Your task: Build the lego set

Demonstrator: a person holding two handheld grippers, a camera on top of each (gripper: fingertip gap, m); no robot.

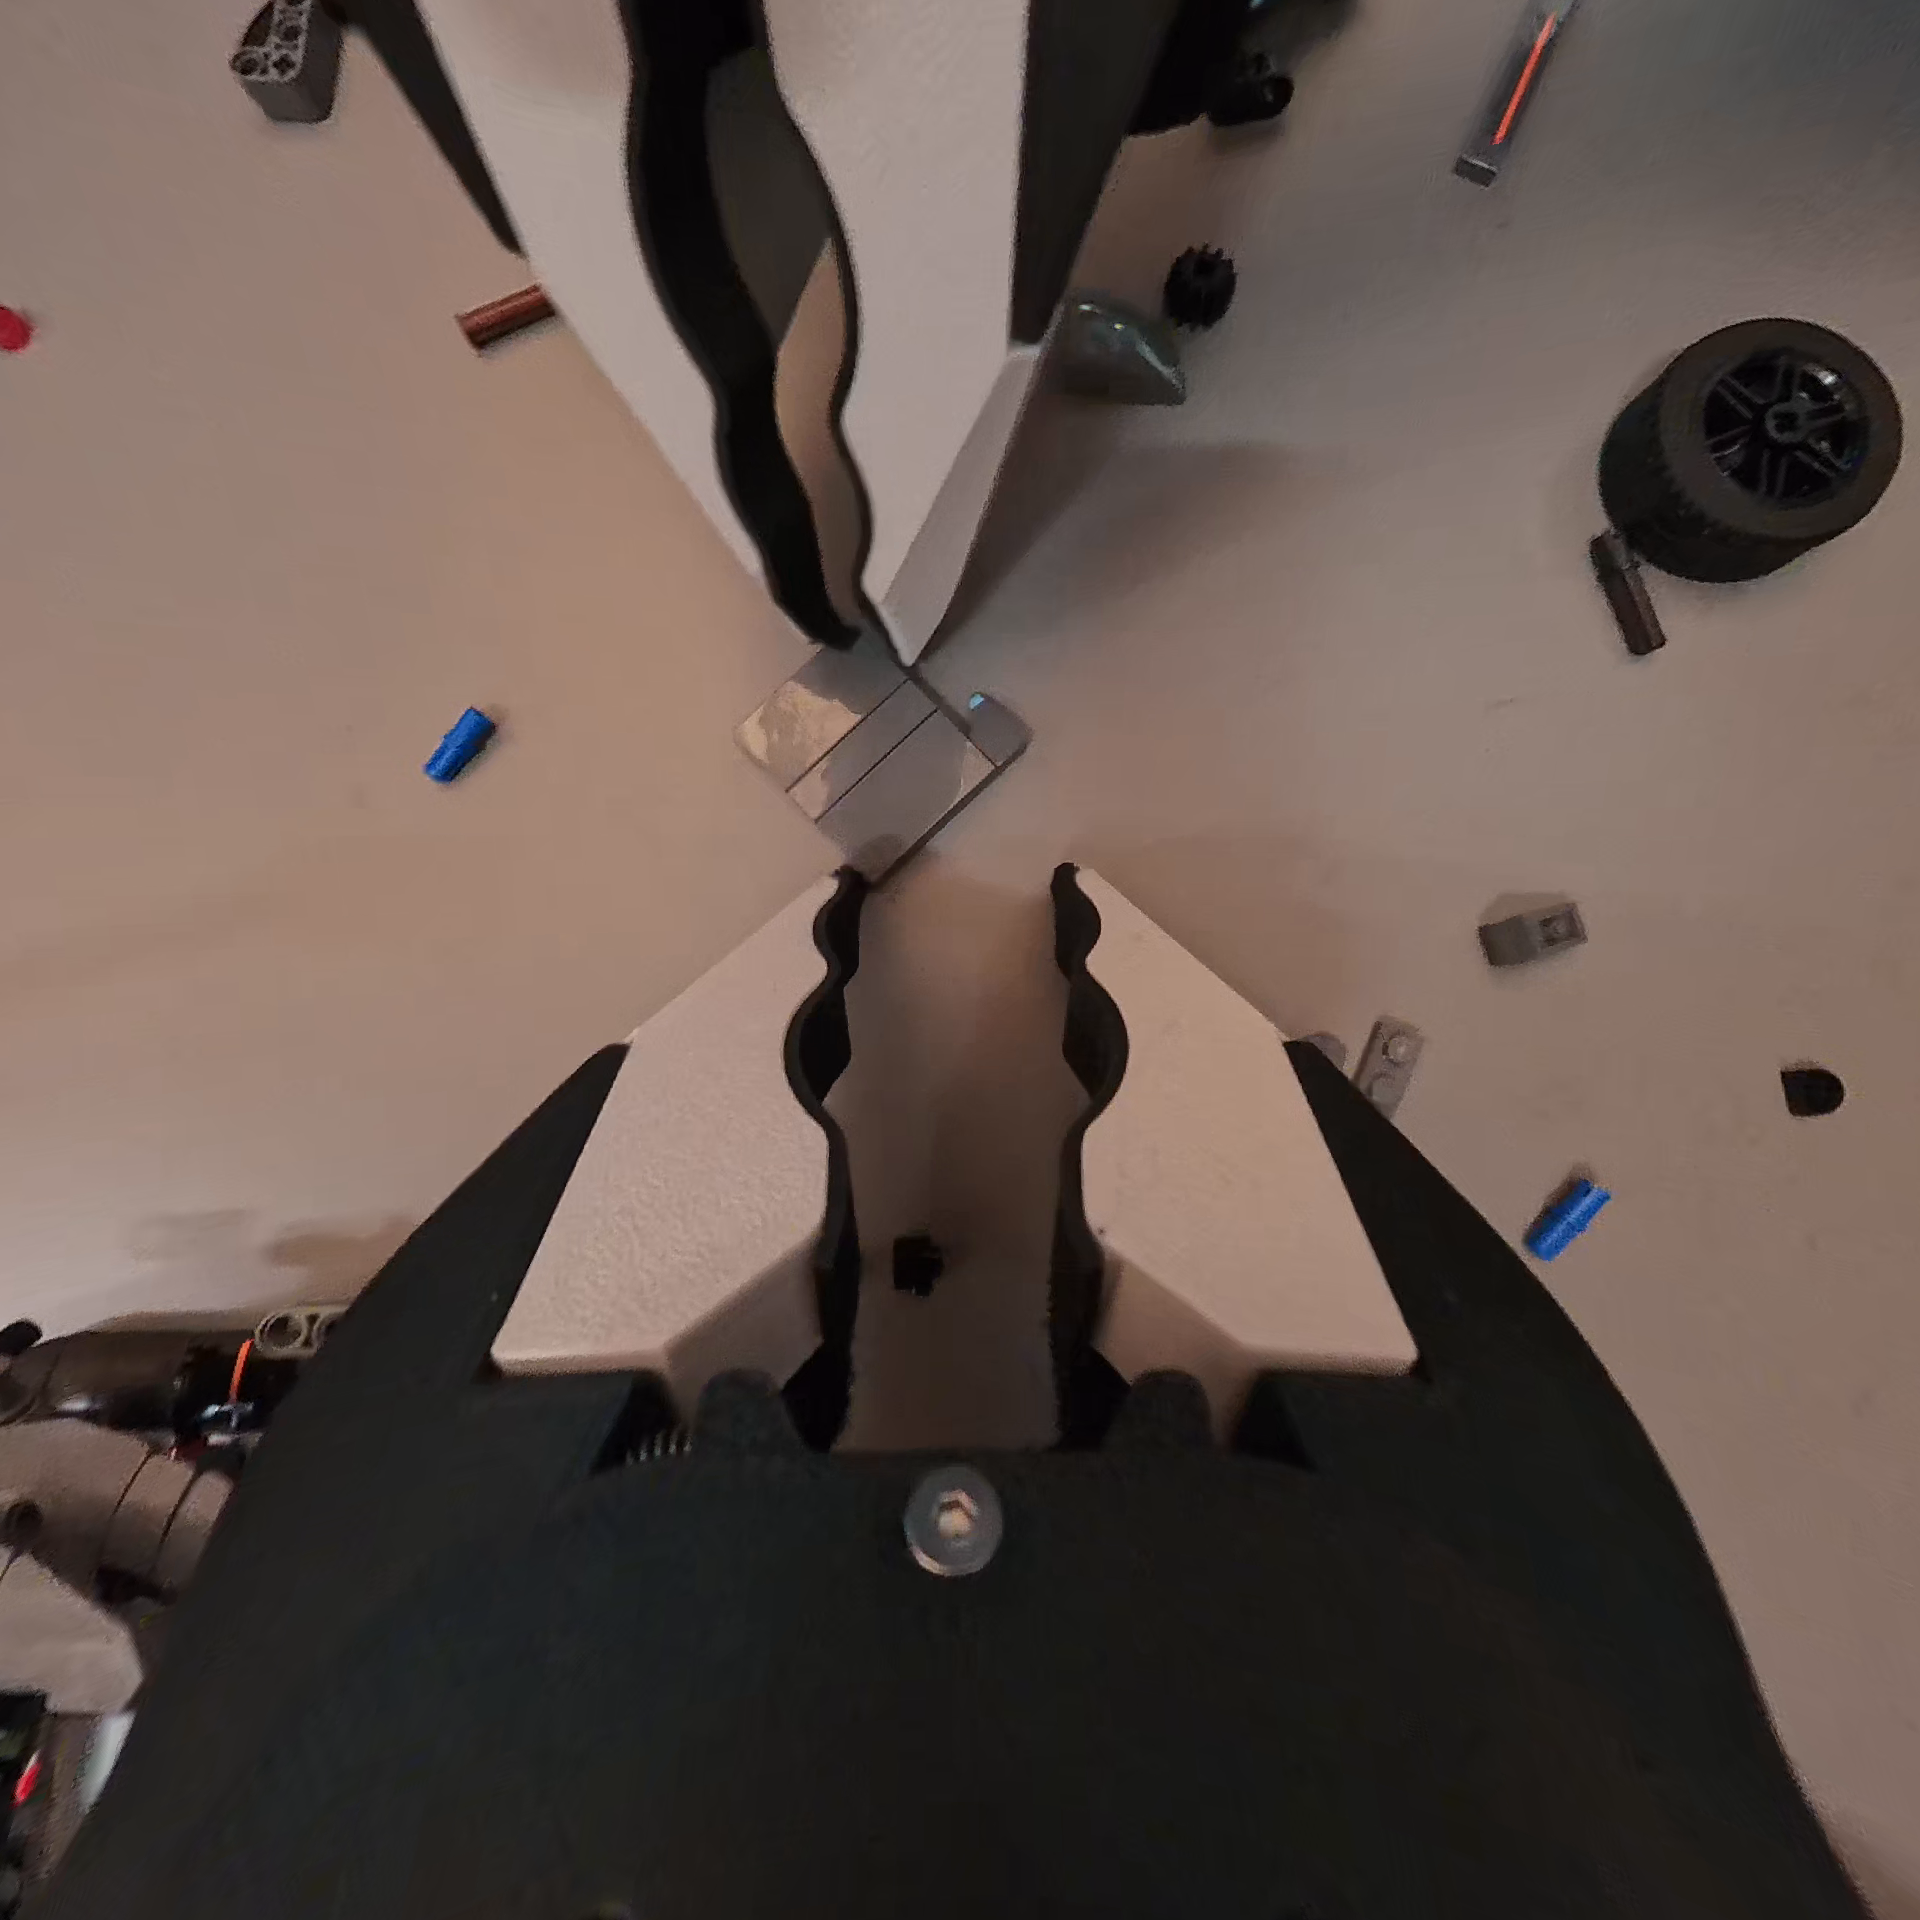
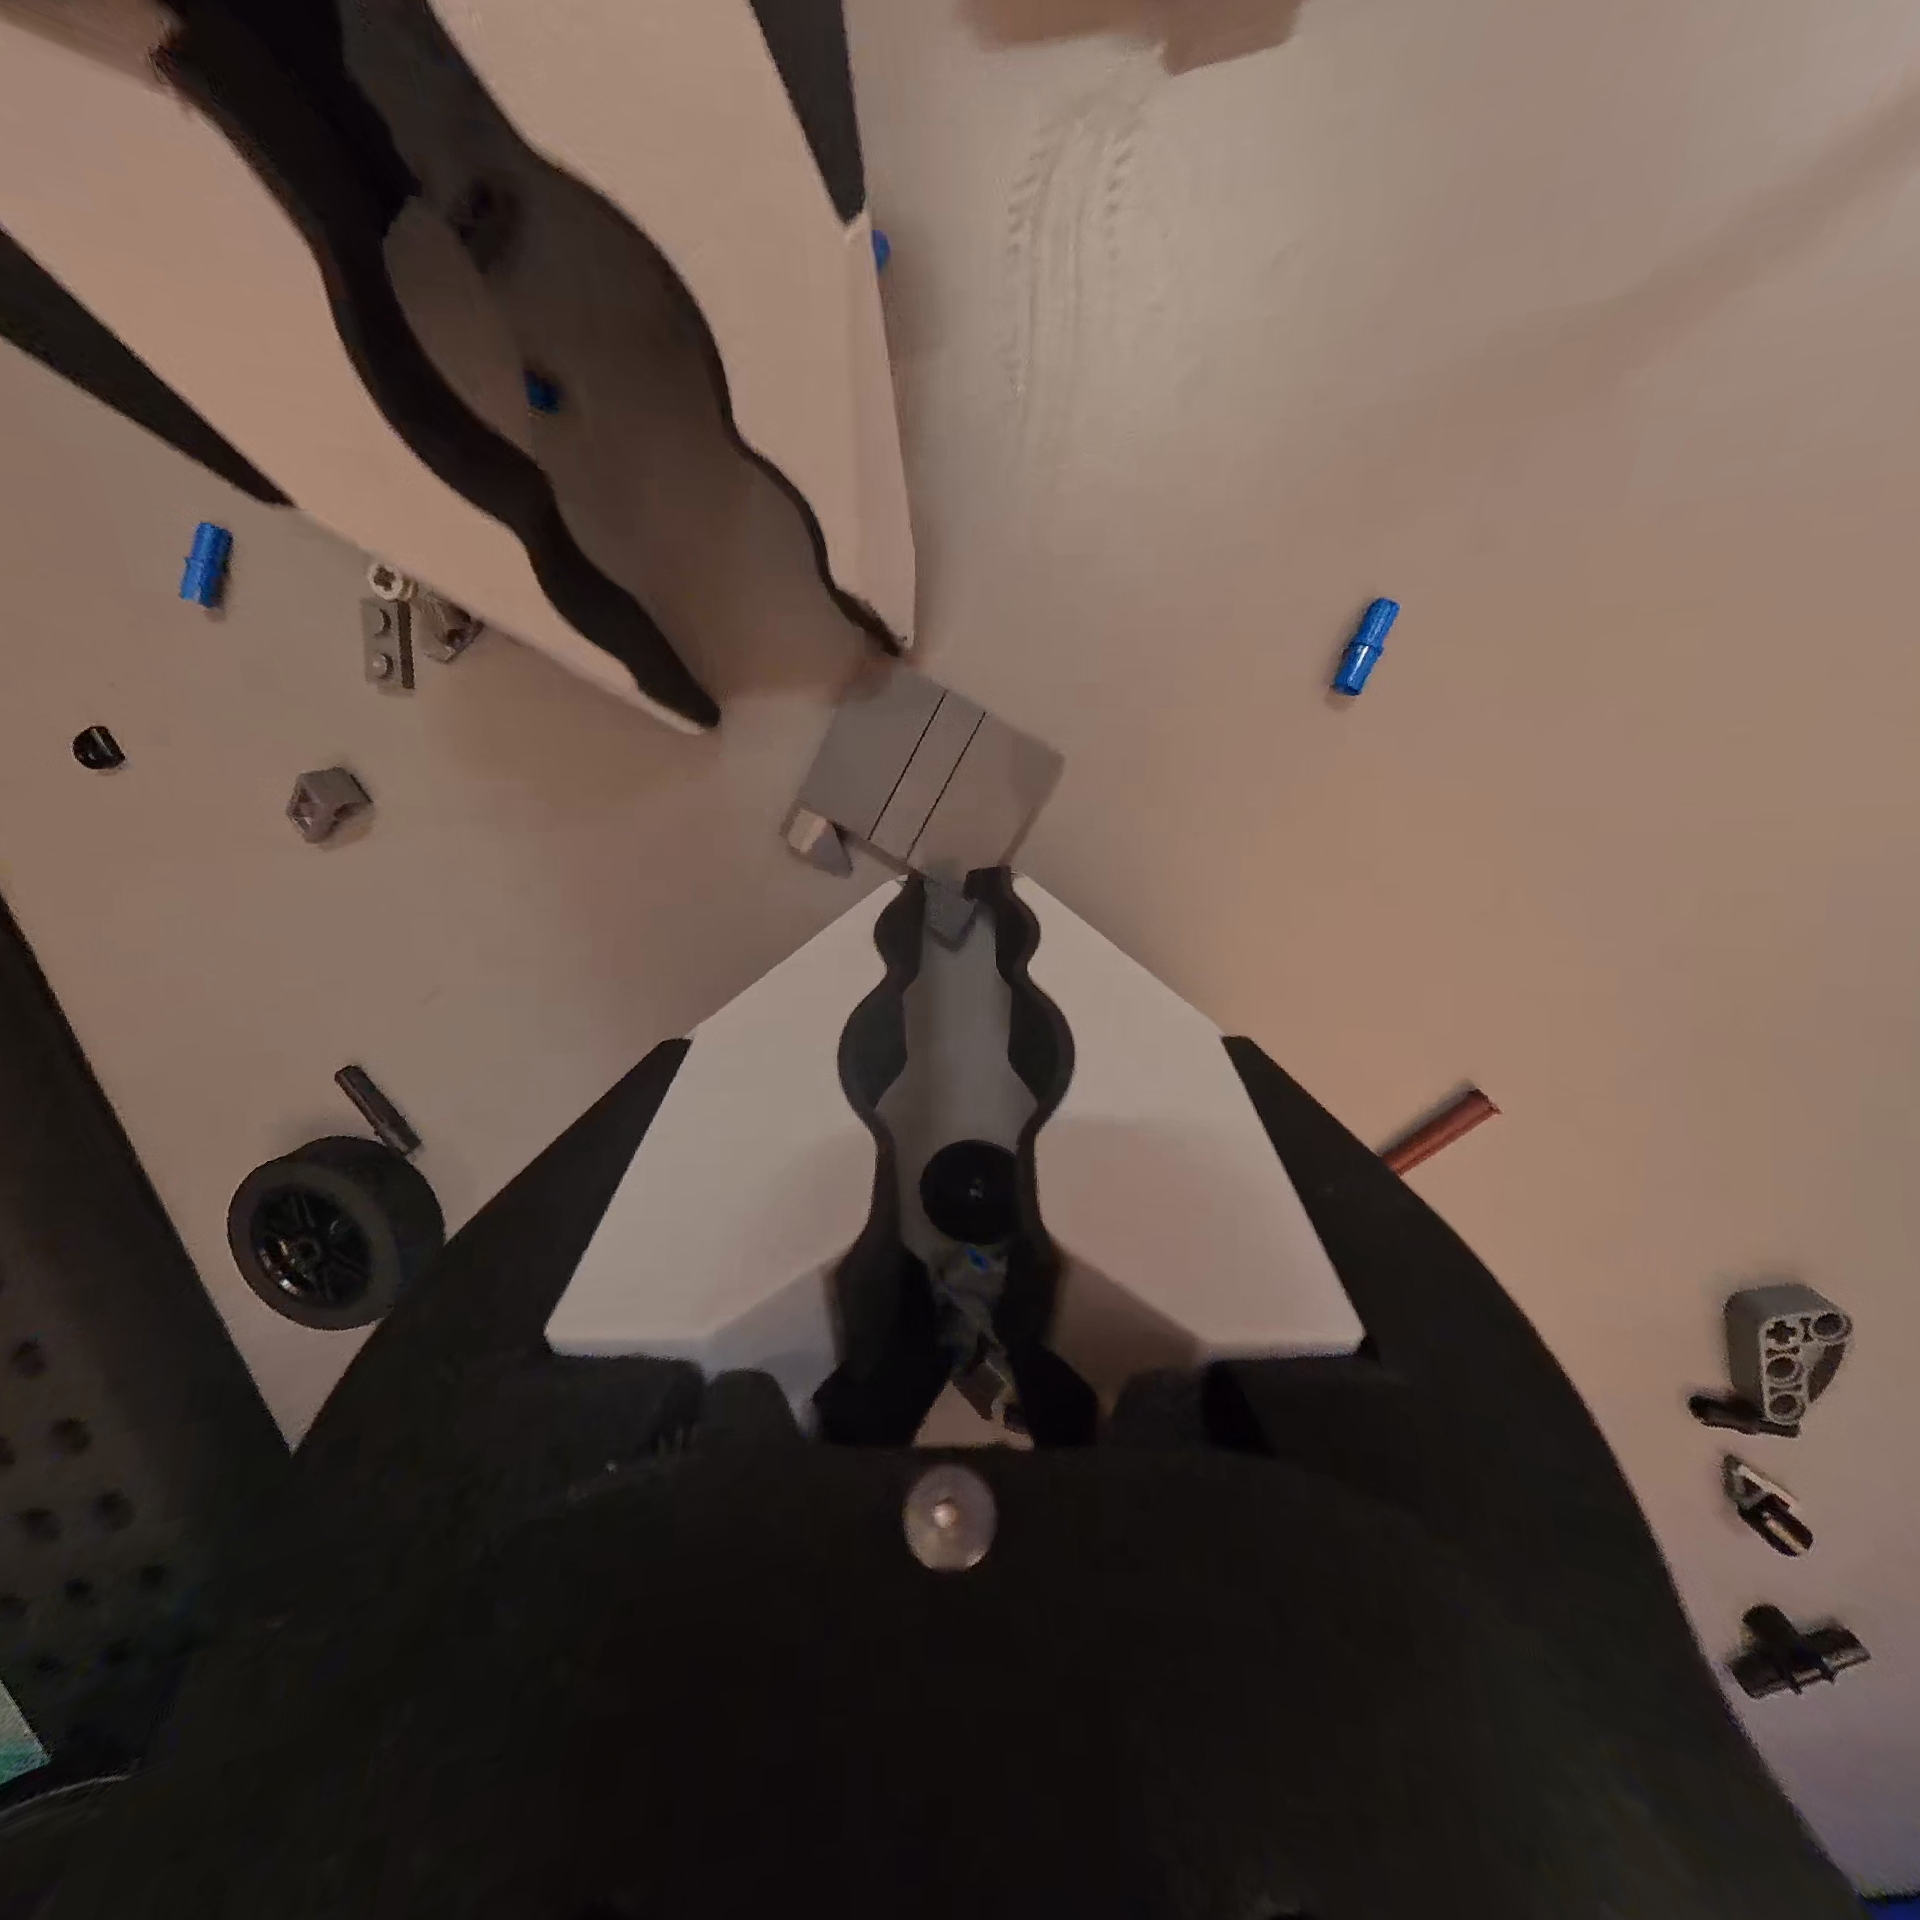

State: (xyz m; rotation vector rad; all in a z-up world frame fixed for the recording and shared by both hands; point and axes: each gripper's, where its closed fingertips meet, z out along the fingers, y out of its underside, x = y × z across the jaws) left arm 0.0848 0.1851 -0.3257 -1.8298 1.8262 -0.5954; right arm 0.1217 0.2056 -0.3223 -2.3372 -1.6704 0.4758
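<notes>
A flat grey tile assembly [image 1: 883, 758] of three joined strips sits low over the white table, between the two grippers. My right gripper [image 2: 951, 883] is shut on a small grey piece at the assembly's [image 2: 930, 774] near edge. In the left wrist view it comes in from the top [image 1: 873, 634]. My left gripper [image 1: 958, 878] is open and empty. Its left fingertip [image 1: 852, 883] is at the assembly's near corner. In the right wrist view it comes in from the upper left [image 2: 790, 681], jaws apart, beside the assembly.
Loose parts lie around: a black wheel [image 1: 1756, 447], blue pins [image 1: 459, 744] [image 1: 1567, 1221], a brown axle [image 1: 504, 315], a black gear [image 1: 1200, 286], a small grey slope [image 1: 1532, 930], a grey liftarm [image 2: 1787, 1351]. A part-built model [image 1: 104, 1455] sits at lower left. Some 5 centimetres of space lies between my two pairs of fingers.
</notes>
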